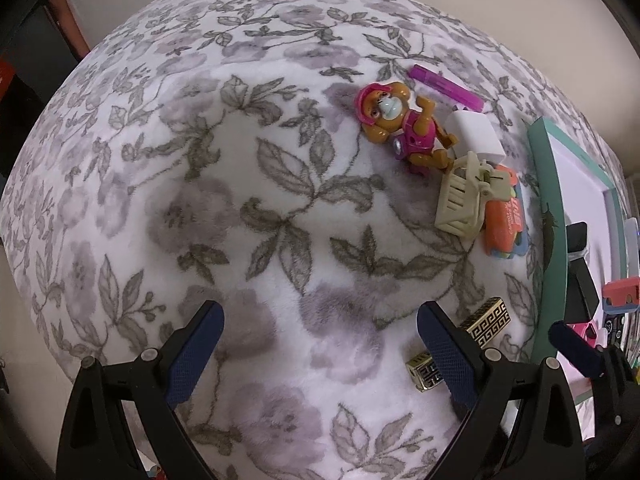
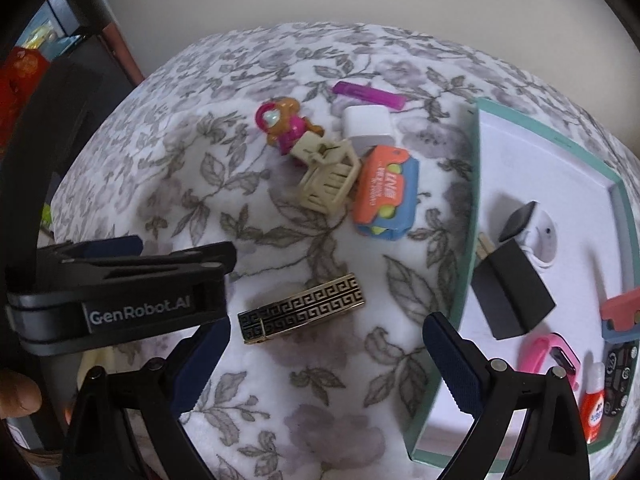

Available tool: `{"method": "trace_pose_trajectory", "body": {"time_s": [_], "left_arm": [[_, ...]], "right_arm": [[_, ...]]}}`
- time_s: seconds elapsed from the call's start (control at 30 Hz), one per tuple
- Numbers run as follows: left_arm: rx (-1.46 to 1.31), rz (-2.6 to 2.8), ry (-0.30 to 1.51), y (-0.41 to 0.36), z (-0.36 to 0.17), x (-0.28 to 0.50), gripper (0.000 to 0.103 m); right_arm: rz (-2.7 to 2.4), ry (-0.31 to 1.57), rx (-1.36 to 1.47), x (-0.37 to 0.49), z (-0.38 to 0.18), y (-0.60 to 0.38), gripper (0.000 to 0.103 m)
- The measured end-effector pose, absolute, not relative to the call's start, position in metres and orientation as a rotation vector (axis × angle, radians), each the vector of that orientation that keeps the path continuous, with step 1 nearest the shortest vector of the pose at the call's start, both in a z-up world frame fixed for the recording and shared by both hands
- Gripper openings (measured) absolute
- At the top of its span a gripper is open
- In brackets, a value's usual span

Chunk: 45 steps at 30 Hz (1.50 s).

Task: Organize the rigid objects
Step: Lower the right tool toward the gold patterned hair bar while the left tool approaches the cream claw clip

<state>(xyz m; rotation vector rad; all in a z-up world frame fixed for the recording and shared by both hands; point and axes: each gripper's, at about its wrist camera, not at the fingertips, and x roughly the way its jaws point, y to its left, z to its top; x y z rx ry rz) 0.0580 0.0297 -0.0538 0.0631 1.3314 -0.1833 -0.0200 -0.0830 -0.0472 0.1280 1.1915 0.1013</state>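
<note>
A gold-and-black patterned bar [image 2: 302, 308] lies on the flowered blanket [image 2: 320, 420], just ahead of my open, empty right gripper [image 2: 326, 332]. Farther back sit a beige hair claw [image 2: 328, 180], an orange-and-blue pack [image 2: 386, 196], a pink toy dog [image 2: 286, 128], a white plug block [image 2: 368, 126] and a purple marker [image 2: 368, 94]. My left gripper [image 1: 318, 320] is open over bare blanket with nothing between its fingers. Its right finger partly covers the patterned bar [image 1: 486, 322]. The toy dog [image 1: 400, 124] and hair claw [image 1: 464, 196] lie ahead to its right.
A teal-rimmed white tray [image 2: 466, 240] on the right holds a black charger [image 2: 512, 296], a white gadget [image 2: 542, 236], a pink band [image 2: 548, 354] and a small orange bottle [image 2: 592, 404]. The left gripper's body crosses the left of the right wrist view. A hand [image 2: 16, 396] shows at lower left.
</note>
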Motion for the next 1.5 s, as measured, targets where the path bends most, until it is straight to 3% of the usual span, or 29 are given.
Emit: {"method": "trace_pose_trajectory", "body": {"time_s": [1.5], "left_arm": [[0.050,-0.288,1.339,0.019,-0.063,0.069,0.097]], "right_arm": [[0.097,1.268,0.015,-0.003,-0.089,-0.052,0.098]]}}
